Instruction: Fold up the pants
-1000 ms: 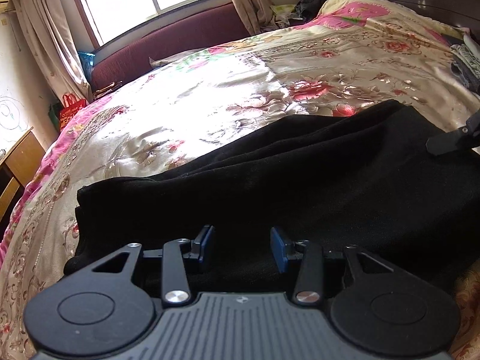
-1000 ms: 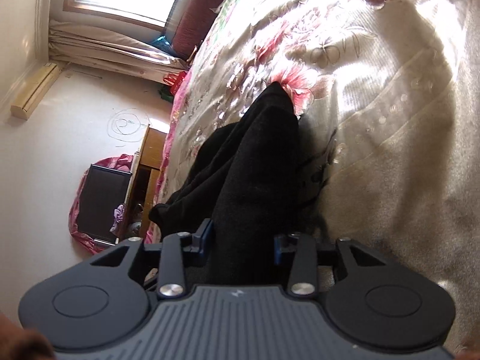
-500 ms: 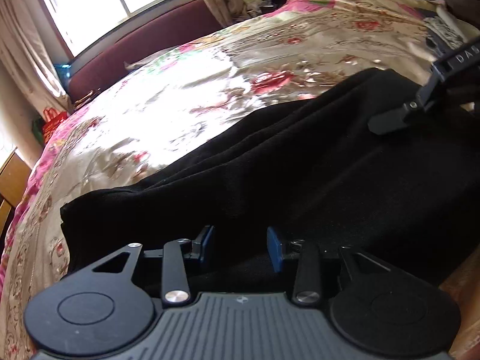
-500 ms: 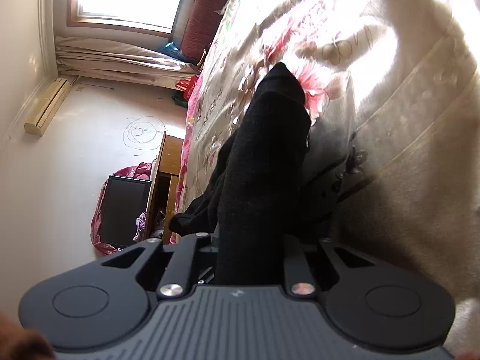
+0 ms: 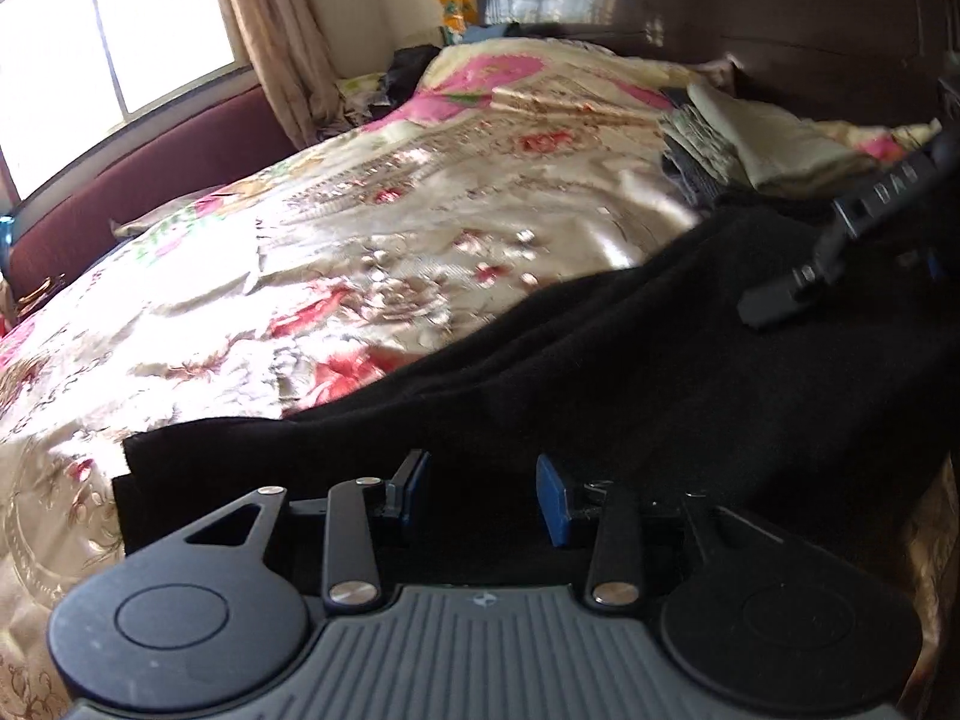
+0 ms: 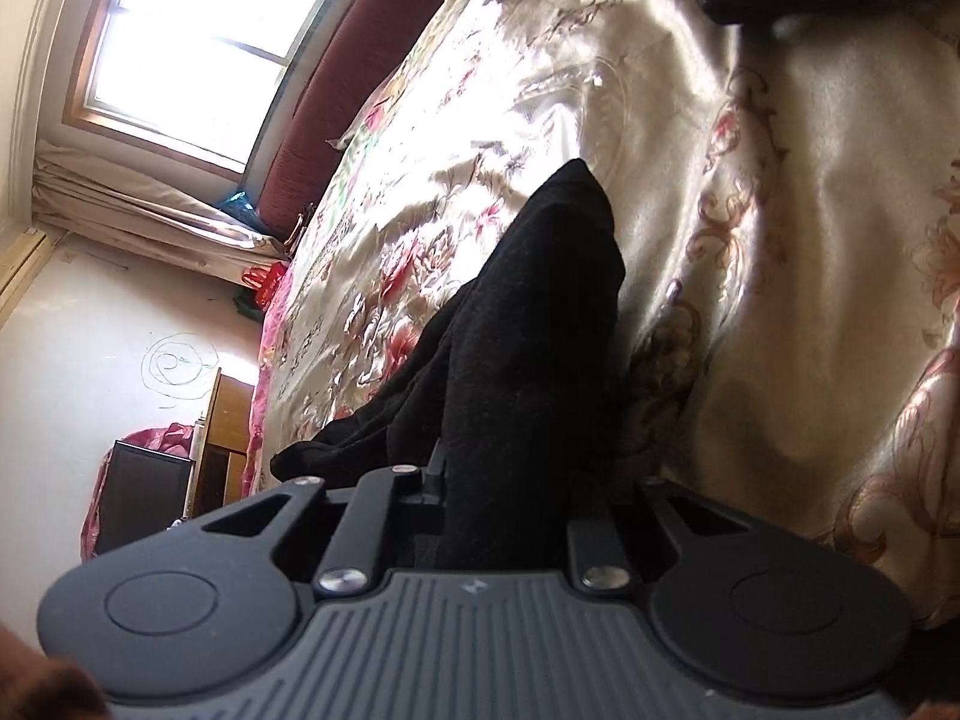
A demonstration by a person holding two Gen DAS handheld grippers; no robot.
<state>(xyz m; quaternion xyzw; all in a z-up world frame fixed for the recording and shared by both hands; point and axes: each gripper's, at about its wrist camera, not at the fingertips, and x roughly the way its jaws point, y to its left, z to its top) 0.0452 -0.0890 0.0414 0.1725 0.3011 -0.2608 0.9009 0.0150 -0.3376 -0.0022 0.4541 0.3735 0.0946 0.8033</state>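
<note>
Black pants (image 5: 600,384) lie under the left gripper (image 5: 483,498), fingers spread apart; the right gripper (image 6: 510,498) pinches a pants fold.

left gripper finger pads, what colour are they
Blue finger pads, clearest in the left wrist view.

The pants (image 5: 600,384) lie across the near edge of the bedspread (image 5: 372,240), folded clothes (image 5: 750,144) behind them.

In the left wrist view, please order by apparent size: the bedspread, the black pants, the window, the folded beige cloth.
1. bedspread
2. pants, close to the bedspread; nearness to the camera enlarges them
3. window
4. beige cloth
</note>
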